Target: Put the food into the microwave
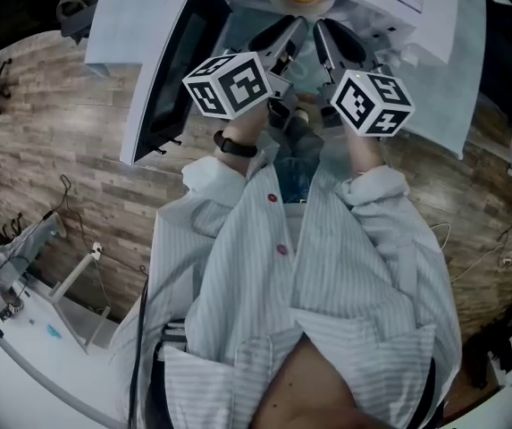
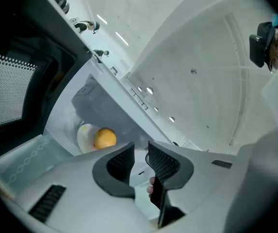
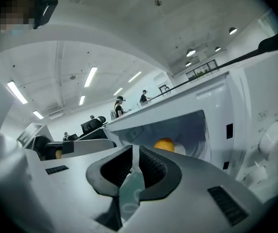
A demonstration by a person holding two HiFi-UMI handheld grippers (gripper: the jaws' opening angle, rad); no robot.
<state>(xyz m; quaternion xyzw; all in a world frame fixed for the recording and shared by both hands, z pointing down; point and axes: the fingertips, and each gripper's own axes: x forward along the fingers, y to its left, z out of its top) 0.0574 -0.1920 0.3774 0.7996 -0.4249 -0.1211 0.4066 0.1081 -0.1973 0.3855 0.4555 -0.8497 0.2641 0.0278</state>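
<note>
The orange food [image 2: 105, 138] sits on its plate [image 2: 83, 136] inside the microwave [image 1: 434, 34], straight ahead of both grippers, neither plainly nearer. The left gripper [image 2: 139, 152] has its jaws apart and empty. The right gripper [image 3: 135, 154] has its jaws nearly together, pinching nothing. The door [image 1: 162, 70] stands open on the left, and the cavity has room around the plate.

Brown wood-plank floor [image 1: 68, 159], white tube frame [image 1: 73, 278] standing on it at left. White desk [image 1: 41, 384] in lower-left corner. White ceiling [image 3: 129, 33] with long strip lights [image 3: 91, 75]; 2 people [image 3: 118, 106] standing far back. Bright, even light.
</note>
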